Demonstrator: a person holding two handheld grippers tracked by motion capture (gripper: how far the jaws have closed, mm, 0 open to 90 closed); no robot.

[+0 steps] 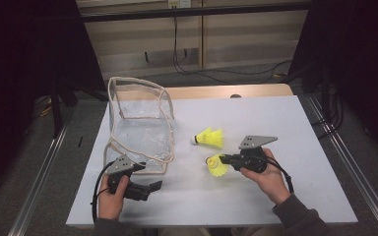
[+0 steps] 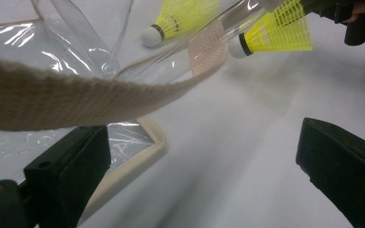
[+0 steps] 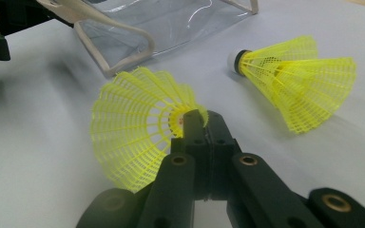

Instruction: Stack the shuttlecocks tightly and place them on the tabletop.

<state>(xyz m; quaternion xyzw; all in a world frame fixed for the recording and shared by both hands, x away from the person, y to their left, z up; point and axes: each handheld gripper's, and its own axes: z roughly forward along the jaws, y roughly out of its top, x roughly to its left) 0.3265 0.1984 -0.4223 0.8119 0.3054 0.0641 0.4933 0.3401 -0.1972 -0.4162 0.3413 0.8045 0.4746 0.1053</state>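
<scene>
The right gripper (image 3: 197, 118) pinches the skirt rim of a yellow plastic mesh shuttlecock (image 3: 133, 123), just off the white table (image 1: 275, 196); next, carry it into the clear vinyl pouch (image 1: 140, 125), beside which the left gripper (image 2: 204, 156) waits, jaws apart

In the right gripper view, the right tongs (image 3: 198, 124) hide the skirt edge of the held shuttlecock (image 3: 140, 126) where they pinch it, and its cork is out of sight behind the skirt. Beyond them the clear pouch (image 3: 171, 23) is cut off by the top edge. In the left gripper view a blurred strap (image 2: 90, 97) crosses above the left tongs (image 2: 204, 166), covering part of the pouch; the bench (image 2: 237, 156) between the jaws looks smeared, perhaps by motion.
</scene>
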